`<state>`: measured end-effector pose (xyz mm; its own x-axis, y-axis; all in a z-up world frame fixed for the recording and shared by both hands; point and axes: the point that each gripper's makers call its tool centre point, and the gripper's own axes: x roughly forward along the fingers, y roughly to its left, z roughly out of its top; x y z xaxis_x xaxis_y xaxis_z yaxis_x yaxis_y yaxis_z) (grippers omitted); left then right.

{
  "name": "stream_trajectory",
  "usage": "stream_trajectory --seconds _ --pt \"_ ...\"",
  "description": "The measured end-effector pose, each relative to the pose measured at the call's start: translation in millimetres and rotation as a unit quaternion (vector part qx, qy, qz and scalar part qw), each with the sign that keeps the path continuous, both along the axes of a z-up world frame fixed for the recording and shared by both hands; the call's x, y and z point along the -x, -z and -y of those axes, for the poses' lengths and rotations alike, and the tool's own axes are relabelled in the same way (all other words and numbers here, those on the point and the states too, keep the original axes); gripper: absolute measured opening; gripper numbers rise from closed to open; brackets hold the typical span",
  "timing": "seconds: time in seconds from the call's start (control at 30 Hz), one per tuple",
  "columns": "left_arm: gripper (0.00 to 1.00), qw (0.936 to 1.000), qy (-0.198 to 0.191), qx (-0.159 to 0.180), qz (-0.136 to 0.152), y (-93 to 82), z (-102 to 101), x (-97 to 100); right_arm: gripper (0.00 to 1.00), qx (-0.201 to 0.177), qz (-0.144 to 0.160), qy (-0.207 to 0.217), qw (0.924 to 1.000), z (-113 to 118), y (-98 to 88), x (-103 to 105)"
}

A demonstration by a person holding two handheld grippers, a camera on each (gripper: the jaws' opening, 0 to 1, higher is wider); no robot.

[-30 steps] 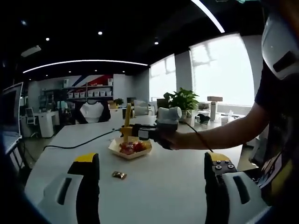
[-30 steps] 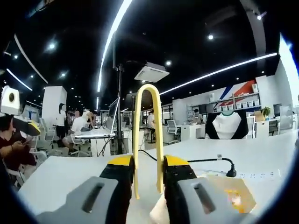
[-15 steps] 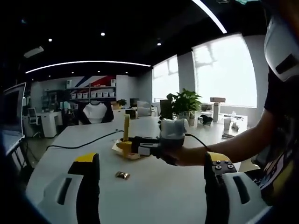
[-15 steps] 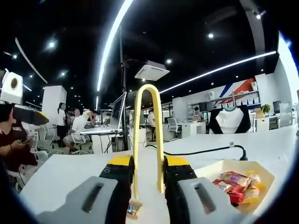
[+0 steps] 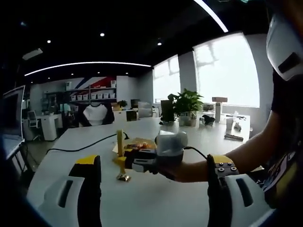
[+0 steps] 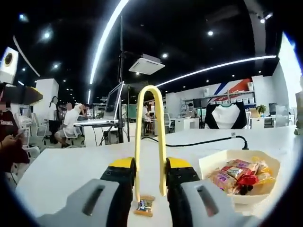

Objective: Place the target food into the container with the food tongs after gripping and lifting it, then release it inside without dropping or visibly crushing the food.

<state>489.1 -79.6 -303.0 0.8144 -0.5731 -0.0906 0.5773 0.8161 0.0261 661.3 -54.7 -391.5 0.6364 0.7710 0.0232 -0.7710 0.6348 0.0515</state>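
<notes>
My right gripper (image 6: 150, 165) is shut on yellow food tongs (image 6: 149, 118), held upright with the bend at the top and the tips down. A small wrapped candy (image 6: 144, 206) lies on the white table just under the tips; I cannot tell if they touch it. In the left gripper view the right gripper (image 5: 122, 160) comes in from the right, with the tongs (image 5: 119, 144) standing over the candy (image 5: 124, 178). The cream paper tray (image 6: 210, 161) holds several wrapped snacks, to the right of the tongs. My left gripper (image 5: 154, 161) stands open, holding nothing.
A black cable (image 6: 199, 142) runs across the table behind the tray (image 5: 138, 142). A person's arm (image 5: 246, 146) reaches in from the right. A laptop on a stand (image 6: 115, 101) and seated people (image 6: 71, 123) are at far left. A potted plant (image 5: 187, 104) stands at the table's far end.
The right gripper with the tongs has moved from above the tray down and toward the left gripper's camera, to the candy on the table. The left gripper has stayed open and still.
</notes>
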Motion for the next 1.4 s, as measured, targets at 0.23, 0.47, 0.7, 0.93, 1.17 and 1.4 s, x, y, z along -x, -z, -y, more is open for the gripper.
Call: stream_trajectory --seconds 0.23,0.47,0.7,0.93,1.17,1.4 --pt "0.98 1.0 -0.002 -0.002 0.003 -3.2 -1 0.7 0.22 0.026 -0.003 0.02 0.9995 -5 16.2 3" --pt "0.98 1.0 -0.005 -0.002 0.004 -4.4 -4 0.6 0.23 0.02 -0.009 0.031 0.9993 -4 20.2 5" --pt "0.98 1.0 -0.008 -0.001 0.003 -3.8 -6 0.8 0.23 0.036 -0.01 0.038 0.9986 -3 24.6 4" --pt "0.98 1.0 -0.008 -0.001 0.003 -3.9 -6 0.9 0.18 0.056 -0.023 0.037 0.9975 -6 25.1 5" --pt "0.98 0.9999 -0.011 -0.001 0.005 -5.9 -8 0.4 0.13 0.059 -0.017 0.027 0.9978 -6 26.0 8" --pt "0.97 0.9999 -0.013 -0.004 0.004 -4.8 -11 1.2 0.13 0.064 -0.014 0.016 0.9977 -8 25.0 10"
